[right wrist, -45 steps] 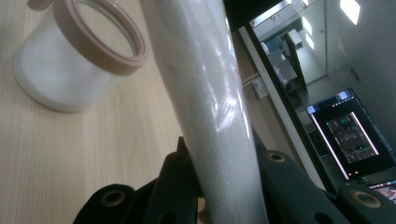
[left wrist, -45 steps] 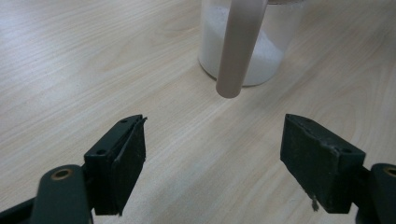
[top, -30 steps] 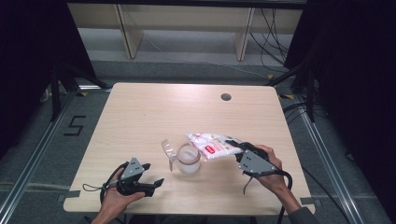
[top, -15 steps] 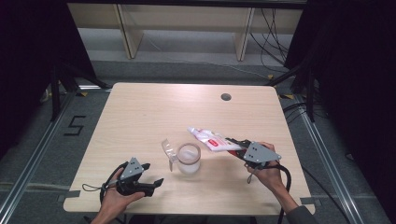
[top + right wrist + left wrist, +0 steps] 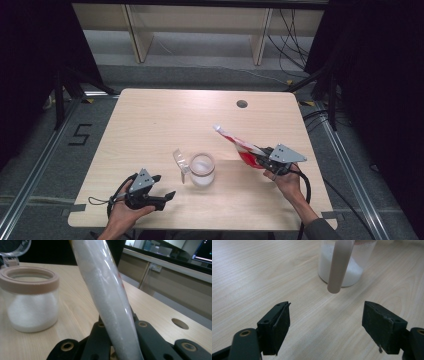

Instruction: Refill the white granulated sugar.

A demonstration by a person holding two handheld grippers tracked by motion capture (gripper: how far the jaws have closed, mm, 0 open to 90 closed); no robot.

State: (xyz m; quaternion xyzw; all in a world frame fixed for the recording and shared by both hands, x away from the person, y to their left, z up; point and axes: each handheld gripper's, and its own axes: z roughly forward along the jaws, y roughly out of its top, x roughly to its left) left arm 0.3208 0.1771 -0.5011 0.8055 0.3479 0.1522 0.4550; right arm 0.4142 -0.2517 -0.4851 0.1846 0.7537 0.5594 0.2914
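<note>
Right gripper jaws pinched a tilted powder bag right of the open jar; left gripper jaws spread; slippage risked spilling powder on the counter.

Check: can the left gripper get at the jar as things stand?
Probably yes: the left gripper has its jaws open toward the jar, with bare table between; the jar's hanging lid faces it.

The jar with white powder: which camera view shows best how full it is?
The right gripper view: the jar shows side-on, open rim and powder level both visible. The left gripper view cuts off its top, partly behind a hanging flap. In the high view it is small.
</note>
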